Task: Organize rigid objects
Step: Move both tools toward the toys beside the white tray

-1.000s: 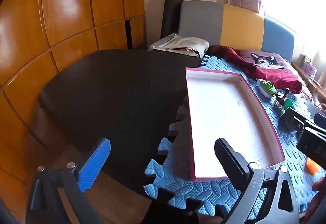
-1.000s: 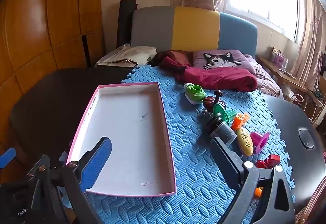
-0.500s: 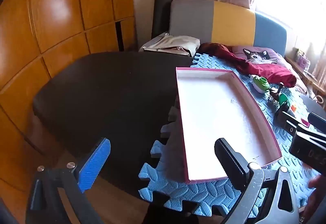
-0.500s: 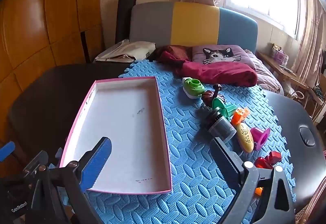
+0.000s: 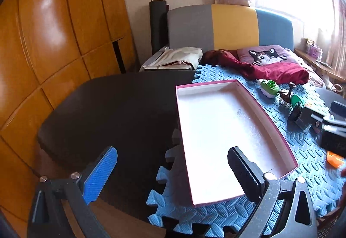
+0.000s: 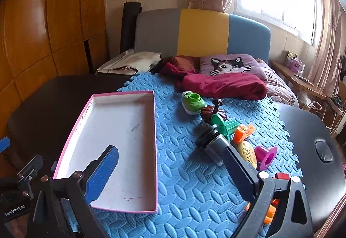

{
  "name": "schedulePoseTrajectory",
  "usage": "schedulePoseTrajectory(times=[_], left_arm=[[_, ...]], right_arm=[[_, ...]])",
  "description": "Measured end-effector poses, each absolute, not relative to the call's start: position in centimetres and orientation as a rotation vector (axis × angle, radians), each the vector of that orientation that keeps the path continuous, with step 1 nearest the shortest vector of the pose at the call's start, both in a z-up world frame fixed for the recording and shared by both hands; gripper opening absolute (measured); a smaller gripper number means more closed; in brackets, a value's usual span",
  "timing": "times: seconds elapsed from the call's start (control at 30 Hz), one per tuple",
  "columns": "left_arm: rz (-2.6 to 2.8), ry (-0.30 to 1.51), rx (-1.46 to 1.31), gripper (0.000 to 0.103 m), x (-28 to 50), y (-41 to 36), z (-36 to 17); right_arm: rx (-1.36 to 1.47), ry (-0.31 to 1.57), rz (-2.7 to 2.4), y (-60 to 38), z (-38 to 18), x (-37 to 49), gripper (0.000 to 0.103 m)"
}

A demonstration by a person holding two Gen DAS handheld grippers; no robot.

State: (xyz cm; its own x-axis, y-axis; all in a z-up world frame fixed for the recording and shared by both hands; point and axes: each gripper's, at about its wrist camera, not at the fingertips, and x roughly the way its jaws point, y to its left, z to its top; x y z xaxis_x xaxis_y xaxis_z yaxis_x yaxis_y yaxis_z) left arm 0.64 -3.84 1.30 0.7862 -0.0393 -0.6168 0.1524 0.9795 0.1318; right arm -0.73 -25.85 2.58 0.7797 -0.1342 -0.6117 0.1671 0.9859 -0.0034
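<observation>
Toys ahead and right of the right gripper (image 6: 170,169): the dark cylinder (image 6: 213,143) lies nearest, long axis slanting away to the left, just beyond the black finger. Pink-rimmed tray (image 6: 151,151) sits empty on the blue mat (image 6: 194,183). Right fingers spread wide, gripping nothing; left gripper (image 5: 173,169) likewise spread wide and empty, farther off.

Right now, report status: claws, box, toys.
Left claw open, empty. Right claw open, empty. Box empty on mat. Toys heaped right of box, nothing blocking.
</observation>
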Motion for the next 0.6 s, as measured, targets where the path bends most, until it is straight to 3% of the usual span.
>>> schedulePoseTrajectory(times=[0.6], left_arm=[[-0.159,0.668,0.250,0.103,0.4,-6.6,1.1]], right_arm=[[0.207,0.652,-0.226,-37.0,3.6,-2.2,0.099]])
